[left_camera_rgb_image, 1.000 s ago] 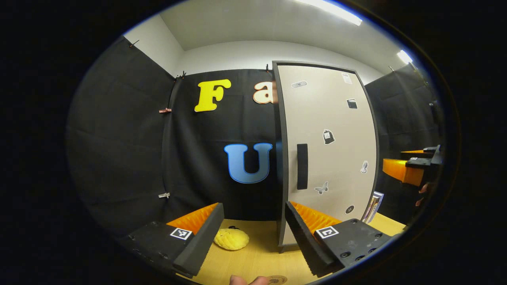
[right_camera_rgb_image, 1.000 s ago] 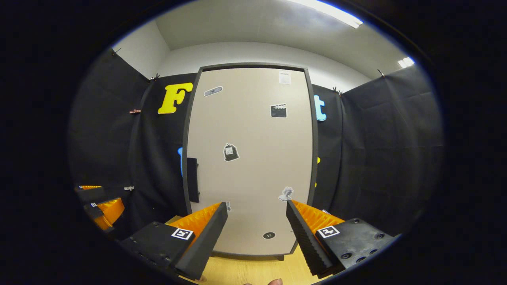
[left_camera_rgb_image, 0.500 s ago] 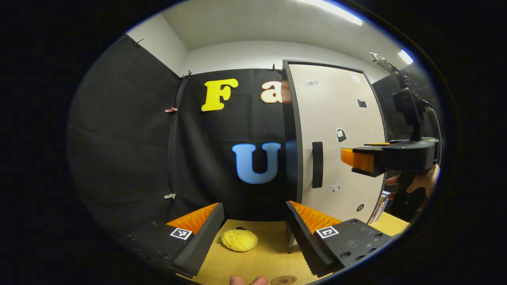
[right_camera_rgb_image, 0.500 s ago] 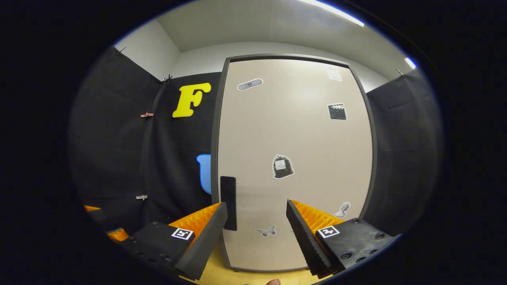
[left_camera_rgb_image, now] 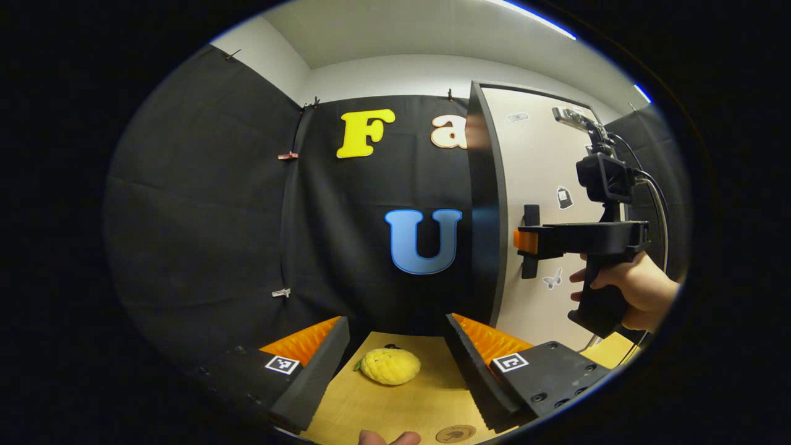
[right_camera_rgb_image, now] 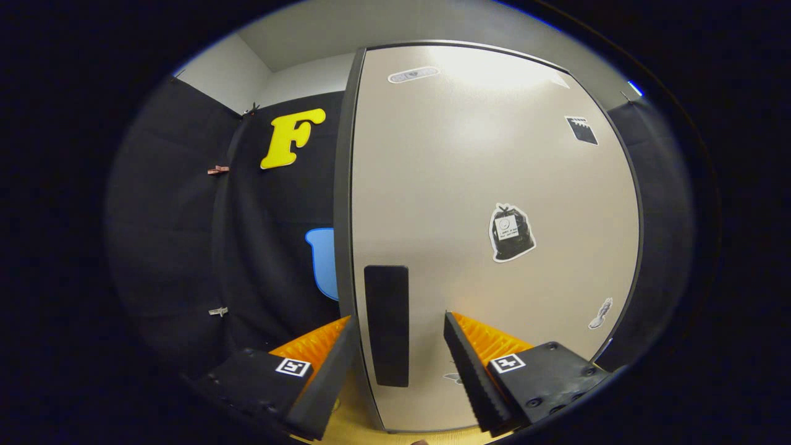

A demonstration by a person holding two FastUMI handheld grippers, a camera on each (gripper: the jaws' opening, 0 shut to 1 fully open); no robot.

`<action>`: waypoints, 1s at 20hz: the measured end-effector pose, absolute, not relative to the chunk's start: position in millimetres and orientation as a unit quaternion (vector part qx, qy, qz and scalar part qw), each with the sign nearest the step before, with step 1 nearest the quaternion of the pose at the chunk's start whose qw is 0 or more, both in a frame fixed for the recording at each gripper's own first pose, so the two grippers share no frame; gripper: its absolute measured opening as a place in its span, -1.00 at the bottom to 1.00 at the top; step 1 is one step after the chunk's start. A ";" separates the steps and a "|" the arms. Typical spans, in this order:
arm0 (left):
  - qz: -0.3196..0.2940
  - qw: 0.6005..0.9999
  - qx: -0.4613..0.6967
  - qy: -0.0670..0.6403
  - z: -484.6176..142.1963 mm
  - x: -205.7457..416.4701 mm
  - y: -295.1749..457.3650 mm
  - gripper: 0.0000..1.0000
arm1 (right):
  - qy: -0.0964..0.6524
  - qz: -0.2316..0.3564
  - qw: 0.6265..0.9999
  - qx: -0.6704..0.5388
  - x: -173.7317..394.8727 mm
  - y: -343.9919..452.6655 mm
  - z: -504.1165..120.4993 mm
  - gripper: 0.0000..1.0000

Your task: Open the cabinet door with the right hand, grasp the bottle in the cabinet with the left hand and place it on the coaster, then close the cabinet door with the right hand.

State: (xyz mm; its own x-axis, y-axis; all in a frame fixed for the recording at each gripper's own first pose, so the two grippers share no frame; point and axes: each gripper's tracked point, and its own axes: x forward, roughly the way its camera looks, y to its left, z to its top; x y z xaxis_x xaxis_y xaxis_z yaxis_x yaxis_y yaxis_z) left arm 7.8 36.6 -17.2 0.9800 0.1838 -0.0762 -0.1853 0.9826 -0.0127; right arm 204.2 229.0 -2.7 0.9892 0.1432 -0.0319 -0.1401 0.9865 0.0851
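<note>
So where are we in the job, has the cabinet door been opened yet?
Not yet. The cabinet door looks shut. In hand: the right tongs are open with the door handle between the fingers, not clamped. The left tongs wait open above the table, near the coaster. Left: opening, moving the bottle to the coaster, closing.
</note>
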 end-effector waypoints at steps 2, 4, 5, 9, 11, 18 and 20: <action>0.104 0.994 -0.003 0.038 -20.7 8.5 41.1 0.95 | 0.011 0.053 0.998 0.044 211.3 227.9 -6.0 0.44; 0.111 0.993 0.004 0.040 -21.4 8.6 41.8 0.95 | 0.010 0.052 0.998 0.041 209.9 237.4 -5.8 0.05; 0.110 0.993 0.004 0.041 -22.3 7.2 44.5 0.95 | 0.013 0.045 0.998 0.038 209.2 237.1 -8.8 -0.06; 0.115 0.993 -0.002 0.040 -22.4 0.7 42.4 0.95 | 0.030 0.045 0.998 0.037 210.1 235.3 -9.0 -0.36; 0.116 0.993 -0.004 0.039 -20.0 0.1 41.0 0.95 | 0.033 0.061 0.997 0.044 206.3 235.0 -7.9 -0.52; 0.128 0.991 0.003 0.038 -12.8 -9.9 35.8 0.95 | 0.044 0.115 0.991 0.052 159.2 231.8 -2.5 -0.51; 0.128 0.991 0.005 0.037 -9.4 -10.8 31.0 0.95 | 0.046 0.130 0.989 0.052 139.4 223.6 -2.0 -0.51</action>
